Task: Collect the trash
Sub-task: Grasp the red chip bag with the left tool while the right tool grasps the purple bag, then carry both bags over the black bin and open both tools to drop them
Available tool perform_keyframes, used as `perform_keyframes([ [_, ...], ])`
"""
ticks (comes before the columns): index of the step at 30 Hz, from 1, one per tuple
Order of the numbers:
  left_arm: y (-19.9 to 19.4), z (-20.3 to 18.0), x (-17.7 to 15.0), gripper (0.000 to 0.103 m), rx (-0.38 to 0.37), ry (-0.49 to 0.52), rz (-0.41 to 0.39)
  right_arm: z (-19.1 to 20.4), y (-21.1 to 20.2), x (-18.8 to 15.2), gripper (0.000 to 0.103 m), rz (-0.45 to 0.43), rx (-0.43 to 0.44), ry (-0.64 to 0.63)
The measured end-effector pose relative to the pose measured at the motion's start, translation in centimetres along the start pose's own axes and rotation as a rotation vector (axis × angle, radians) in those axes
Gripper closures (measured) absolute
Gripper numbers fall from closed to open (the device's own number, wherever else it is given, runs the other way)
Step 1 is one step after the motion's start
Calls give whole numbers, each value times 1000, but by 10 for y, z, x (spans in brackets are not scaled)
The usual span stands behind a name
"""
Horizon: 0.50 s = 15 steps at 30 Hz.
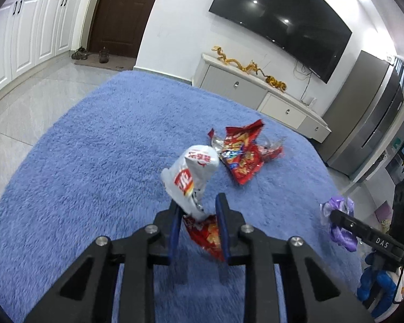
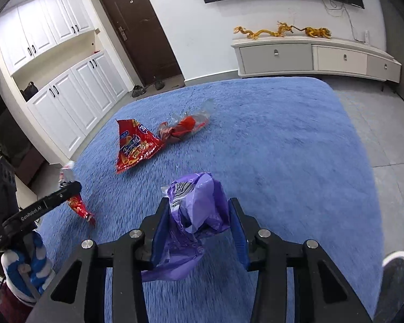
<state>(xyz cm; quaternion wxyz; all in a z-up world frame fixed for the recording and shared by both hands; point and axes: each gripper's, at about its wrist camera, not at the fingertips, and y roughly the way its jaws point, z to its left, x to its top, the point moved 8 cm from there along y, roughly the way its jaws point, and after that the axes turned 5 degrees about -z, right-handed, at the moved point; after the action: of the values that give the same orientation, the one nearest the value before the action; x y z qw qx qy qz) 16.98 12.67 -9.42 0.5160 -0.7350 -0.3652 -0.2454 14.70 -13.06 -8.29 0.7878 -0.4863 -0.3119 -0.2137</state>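
My left gripper (image 1: pixel 198 206) is shut on a white and red snack wrapper (image 1: pixel 192 177) with a red wrapper (image 1: pixel 207 235) hanging below it, held above the blue rug (image 1: pixel 94 148). My right gripper (image 2: pixel 198 207) is shut on a crumpled purple wrapper (image 2: pixel 196 212), also held above the rug (image 2: pixel 282 148). A large red chip bag (image 2: pixel 134 145) and a crumpled red and clear wrapper (image 2: pixel 185 126) lie on the rug ahead. Both show in the left wrist view as the red bag (image 1: pixel 242 158) and the clear wrapper (image 1: pixel 272 148). The left gripper (image 2: pixel 70 188) shows at the left of the right wrist view.
A white TV cabinet (image 2: pixel 315 56) with gold dragon figures (image 2: pixel 280 31) stands against the far wall under a TV (image 1: pixel 280 18). White cupboards (image 2: pixel 67 102) and a dark door (image 2: pixel 140 29) are at the left. Shoes (image 2: pixel 148 87) lie by the door. A shoe (image 2: pixel 398 271) shows at the right.
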Motion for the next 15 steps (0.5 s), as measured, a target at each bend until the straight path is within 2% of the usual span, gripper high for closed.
perform_keyframes([
  [15, -81, -18, -15, 81, -51, 27, -51, -7, -89, -22, 63, -87, -27, 49],
])
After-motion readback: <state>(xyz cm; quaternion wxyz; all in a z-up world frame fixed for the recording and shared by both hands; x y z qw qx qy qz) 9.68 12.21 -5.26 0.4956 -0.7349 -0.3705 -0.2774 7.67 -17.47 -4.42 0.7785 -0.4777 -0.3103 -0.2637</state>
